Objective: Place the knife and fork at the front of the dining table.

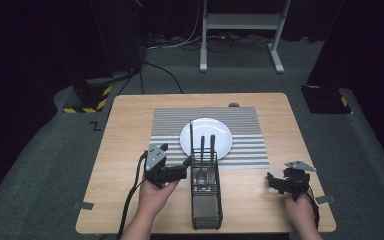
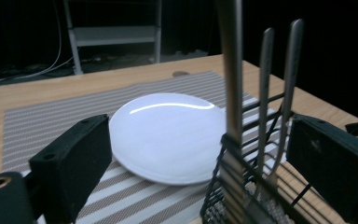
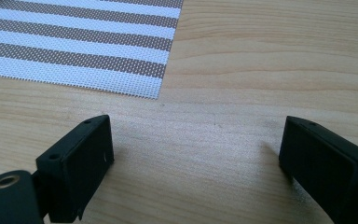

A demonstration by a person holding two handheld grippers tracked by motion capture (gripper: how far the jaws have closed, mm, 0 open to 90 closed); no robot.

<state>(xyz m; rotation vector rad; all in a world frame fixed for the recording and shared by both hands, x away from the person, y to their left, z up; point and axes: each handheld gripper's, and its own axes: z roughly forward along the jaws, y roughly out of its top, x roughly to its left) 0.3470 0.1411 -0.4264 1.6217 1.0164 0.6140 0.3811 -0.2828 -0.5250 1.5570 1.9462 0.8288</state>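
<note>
caddy: black wire basket, front-centre of worktop, long axis 12–6, far end touching the mat's near edge
contents: three utensils standing handles-up at its far end, roughly upright; near part looks empty
plate: white, on striped mat, just at 12 of caddy
left gripper: at 9 of caddy's far end, jaws wide open, holding nothing; handles sit between them in left gripper view
right gripper: at 3, well apart from caddy, jaws wide open, empty, over bare worktop

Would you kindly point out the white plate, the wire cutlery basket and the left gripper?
white plate (image 1: 215, 134): high view, bare centre.
wire cutlery basket (image 1: 206, 216): high view, near end wall.
left gripper (image 2: 200, 158): left gripper view, midway between its fingertips.
</note>
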